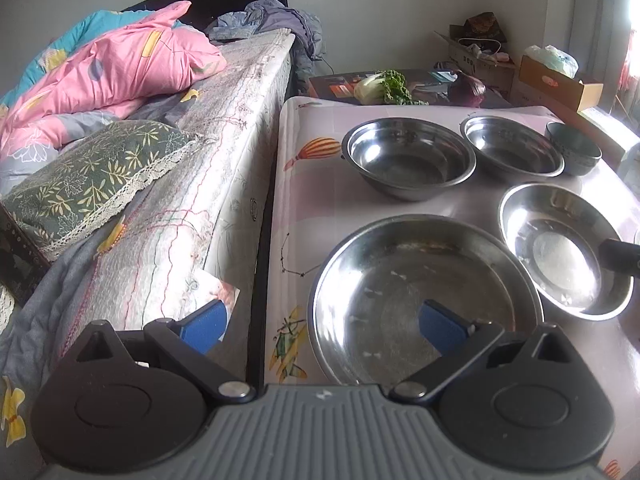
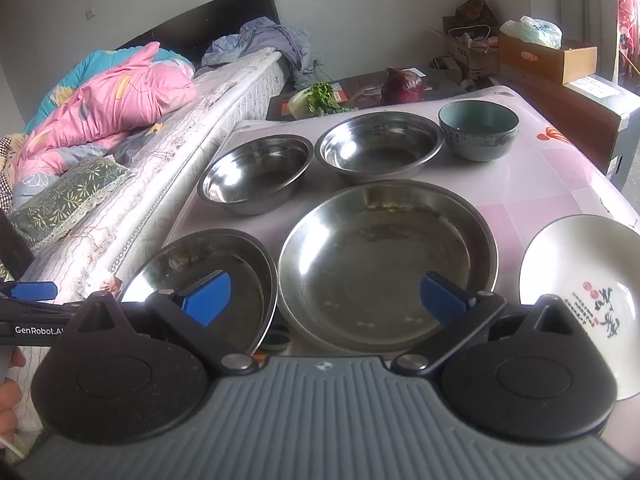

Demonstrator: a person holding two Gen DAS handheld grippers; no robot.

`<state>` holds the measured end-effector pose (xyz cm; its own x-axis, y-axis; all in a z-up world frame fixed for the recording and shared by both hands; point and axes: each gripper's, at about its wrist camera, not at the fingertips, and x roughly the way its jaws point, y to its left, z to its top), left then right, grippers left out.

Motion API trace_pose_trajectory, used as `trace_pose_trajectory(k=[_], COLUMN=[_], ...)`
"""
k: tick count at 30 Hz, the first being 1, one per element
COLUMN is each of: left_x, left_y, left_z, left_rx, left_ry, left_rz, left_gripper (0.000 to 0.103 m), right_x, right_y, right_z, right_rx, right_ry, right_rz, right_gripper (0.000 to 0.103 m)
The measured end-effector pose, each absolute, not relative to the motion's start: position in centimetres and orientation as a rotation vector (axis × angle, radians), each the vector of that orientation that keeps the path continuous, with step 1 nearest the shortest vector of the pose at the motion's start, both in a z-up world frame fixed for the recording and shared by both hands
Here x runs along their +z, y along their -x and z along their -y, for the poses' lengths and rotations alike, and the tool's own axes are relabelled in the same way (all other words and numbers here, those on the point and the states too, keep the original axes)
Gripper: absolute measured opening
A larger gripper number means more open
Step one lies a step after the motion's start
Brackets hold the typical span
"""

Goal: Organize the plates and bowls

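On the pink table (image 2: 532,184) stand two steel plates, two steel bowls, a teal ceramic bowl (image 2: 478,130) and a white plate with calligraphy (image 2: 580,280). My right gripper (image 2: 324,298) is open and empty. Its fingers straddle the gap between the left steel plate (image 2: 200,264) and the big steel plate (image 2: 388,248). My left gripper (image 1: 322,328) is open too, one pad (image 1: 442,330) over the near steel plate (image 1: 400,280), the other past the table's left edge. The steel bowls (image 1: 408,156) (image 1: 512,146) sit at the back.
A bed with a pink quilt (image 1: 120,64) and a green pillow (image 1: 92,176) runs along the table's left side. Behind the table lie a cabbage (image 2: 316,100) and a red onion (image 2: 402,86) on a dark board. Cardboard boxes (image 2: 548,56) stand at the back right.
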<state>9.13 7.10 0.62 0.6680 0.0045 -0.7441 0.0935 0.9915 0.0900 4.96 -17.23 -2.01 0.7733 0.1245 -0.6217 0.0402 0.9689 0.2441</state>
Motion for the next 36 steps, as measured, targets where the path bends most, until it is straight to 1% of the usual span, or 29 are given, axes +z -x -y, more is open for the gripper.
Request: trace_pose_trajectory(k=[7, 9, 11, 13, 15, 16, 19, 21, 24, 26, 27, 28, 29, 30, 32, 33, 34, 36], left_x=[2.5, 2.6, 2.6, 2.3, 1.8, 1.4, 0.0, -1.0, -2.5, -3.3, -3.6, -3.8, -4.1, -4.2, -4.2, -4.1, -4.1, -4.0], left_y=[-14.8, -16.7, -18.7, -20.8, -22.8, -23.7, -26.5, -27.9, -29.5, -30.1, -30.2, -30.4, -30.5, -30.5, -30.3, -30.2, -30.1, -29.8], left_z=[-8.5, -8.5, -8.5, -8.3, -8.0, -7.8, -6.8, -6.2, -5.4, -5.0, -4.8, -4.7, -4.7, -4.7, -4.7, -4.7, -4.7, -4.5], left_rx=[-0.072, -0.078, -0.087, -0.087, -0.078, -0.077, -0.072, -0.075, -0.081, -0.081, -0.076, -0.069, -0.069, -0.073, -0.074, -0.078, -0.081, -0.085], left_ry=[-0.034, -0.018, 0.004, 0.021, 0.027, 0.026, 0.009, -0.004, -0.013, -0.017, -0.018, -0.019, -0.014, -0.006, 0.003, 0.006, 0.007, -0.004], left_rz=[-0.762, -0.741, -0.730, -0.731, -0.745, -0.754, -0.806, -0.840, -0.892, -0.922, -0.930, -0.938, -0.948, -0.952, -0.960, -0.966, -0.969, -0.978], left_gripper=[0.103, 0.102, 0.099, 0.099, 0.095, 0.091, 0.081, 0.076, 0.065, 0.054, 0.050, 0.040, 0.035, 0.033, 0.024, 0.021, 0.017, 0.015], right_x=[-0.3, -0.3, -0.6, -1.2, -2.0, -2.5, -4.1, -5.0, -6.6, -7.1, -7.3, -7.4, -7.6, -7.7, -8.0, -8.2, -8.3, -8.4], right_y=[-12.3, -14.5, -17.1, -19.5, -21.9, -22.8, -25.1, -26.2, -27.3, -27.8, -28.0, -28.2, -28.4, -28.6, -29.0, -29.1, -29.1, -29.0], right_z=[17.0, 16.9, 16.7, 16.4, 16.0, 15.9, 15.7, 15.7, 15.9, 16.0, 16.4, 16.5, 16.6, 16.7, 16.9, 16.9, 16.9, 16.8], right_rx=[0.121, 0.138, 0.152, 0.155, 0.154, 0.153, 0.136, 0.123, 0.110, 0.112, 0.115, 0.117, 0.121, 0.129, 0.138, 0.144, 0.149, 0.164], right_ry=[-0.315, -0.340, -0.354, -0.356, -0.356, -0.357, -0.362, -0.367, -0.375, -0.378, -0.382, -0.385, -0.387, -0.395, -0.407, -0.408, -0.409, -0.406], right_rz=[-0.645, -0.648, -0.654, -0.665, -0.683, -0.694, -0.731, -0.752, -0.775, -0.782, -0.787, -0.791, -0.795, -0.803, -0.817, -0.823, -0.827, -0.835], right_gripper=[0.100, 0.095, 0.092, 0.087, 0.079, 0.077, 0.064, 0.054, 0.047, 0.044, 0.040, 0.037, 0.031, 0.027, 0.020, 0.016, 0.015, 0.013])
